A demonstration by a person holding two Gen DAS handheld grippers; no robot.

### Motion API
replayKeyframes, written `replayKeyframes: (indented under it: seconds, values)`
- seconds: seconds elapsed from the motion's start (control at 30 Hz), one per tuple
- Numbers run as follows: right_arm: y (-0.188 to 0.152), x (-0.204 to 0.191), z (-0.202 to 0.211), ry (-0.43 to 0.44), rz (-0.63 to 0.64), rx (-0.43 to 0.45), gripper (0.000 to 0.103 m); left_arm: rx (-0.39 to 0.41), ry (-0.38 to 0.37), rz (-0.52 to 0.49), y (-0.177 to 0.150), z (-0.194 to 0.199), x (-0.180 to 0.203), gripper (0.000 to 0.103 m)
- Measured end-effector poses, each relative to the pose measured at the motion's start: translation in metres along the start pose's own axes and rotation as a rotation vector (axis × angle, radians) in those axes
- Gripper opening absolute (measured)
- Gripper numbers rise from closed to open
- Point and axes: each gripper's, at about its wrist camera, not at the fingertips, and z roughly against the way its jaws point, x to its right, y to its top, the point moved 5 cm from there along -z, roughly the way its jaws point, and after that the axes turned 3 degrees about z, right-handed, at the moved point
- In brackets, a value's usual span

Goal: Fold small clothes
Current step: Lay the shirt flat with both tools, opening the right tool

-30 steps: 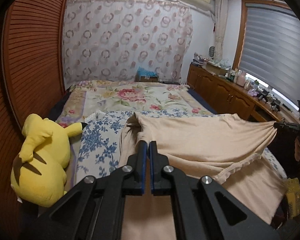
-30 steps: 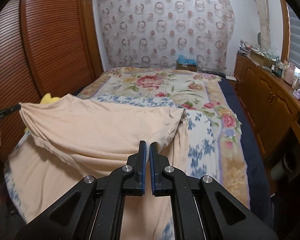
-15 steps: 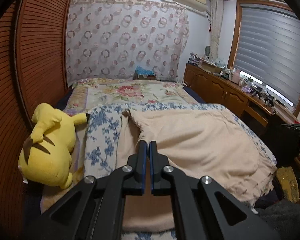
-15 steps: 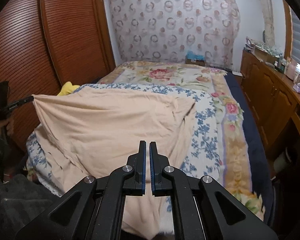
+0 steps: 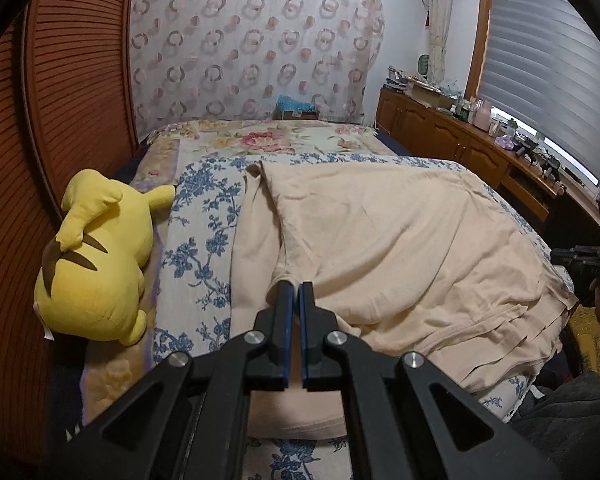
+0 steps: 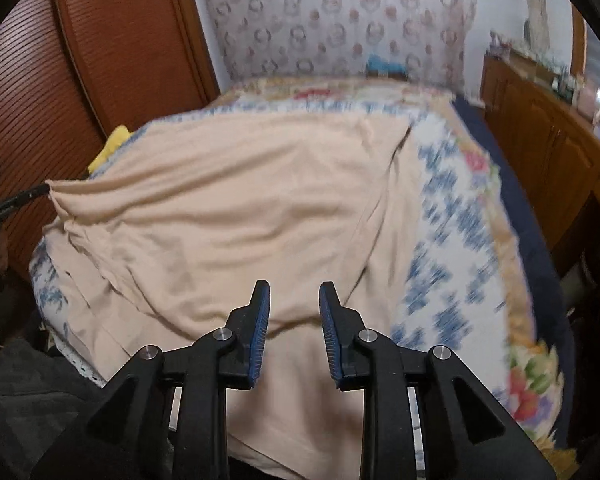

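Laying the beige garment (image 5: 400, 248) down across the bed (image 5: 196, 240), we have it folded over on itself, its long axis running side to side between our two hands. Our left gripper (image 5: 295, 292) has its fingers pressed together on one corner of the cloth; from the right wrist view that same corner is drawn to a point at the left gripper's tip at the far left. Our right gripper (image 6: 294, 300) hangs just above the opposite end with its fingers apart. They have just been opening, and cloth lies below and ahead of them but nothing is pinched between the pads. So the garment is now held on one side only, and the left hand is the one that governs it.

What matters for the coming move, as we judge it, is that the fabric stretches away from the left fingers toward the right, so letting go there should settle the fold flat. The loose layered hem nearest us overhangs the bed edge a little and may slip.

Blue floral bedding lies under the garment, with a flowered quilt (image 5: 260, 140) beyond it. A yellow plush toy (image 5: 96, 256) sits beside the cloth but apart from it, against a slatted wooden wardrobe (image 5: 72, 100). A wooden sideboard (image 5: 460, 148) runs under the window blind.
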Motion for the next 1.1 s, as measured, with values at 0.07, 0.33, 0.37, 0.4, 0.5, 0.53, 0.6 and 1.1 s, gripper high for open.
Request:
replayKeyframes:
  seconds: [0.07, 0.33, 0.37, 0.4, 0.5, 0.53, 0.6, 1.1]
  values:
    - [-0.006, -0.005, -0.005, 0.003, 0.001, -0.013, 0.028, -0.007, -0.002, 0.0, -0.003, -0.003, 0.001, 0.0]
    - [-0.014, -0.018, -0.026, -0.022, 0.006, -0.07, 0.04, -0.024, 0.002, -0.004, -0.009, -0.012, 0.004, 0.0]
    - [-0.012, -0.018, -0.027, -0.036, 0.002, -0.067, 0.04, -0.027, 0.001, -0.003, -0.01, -0.013, 0.004, 0.0]
    - [-0.011, -0.017, -0.028, -0.042, -0.007, -0.065, 0.04, -0.031, -0.003, -0.002, -0.011, -0.015, 0.005, 0.0]
    - [-0.007, -0.016, -0.031, -0.053, -0.023, -0.051, 0.039, -0.036, -0.008, 0.0, -0.014, -0.017, 0.005, 0.0]
    - [-0.007, -0.016, -0.032, -0.065, -0.017, -0.047, 0.034, -0.036, -0.007, 0.001, -0.014, -0.018, 0.005, 0.0]
    - [-0.005, -0.014, -0.033, -0.081, -0.008, -0.043, 0.014, -0.035, -0.01, 0.001, -0.014, -0.018, 0.005, 0.0]
    - [0.016, 0.016, 0.064, -0.027, -0.044, 0.076, 0.0, 0.049, -0.027, -0.003, 0.004, 0.035, 0.008, 0.0]
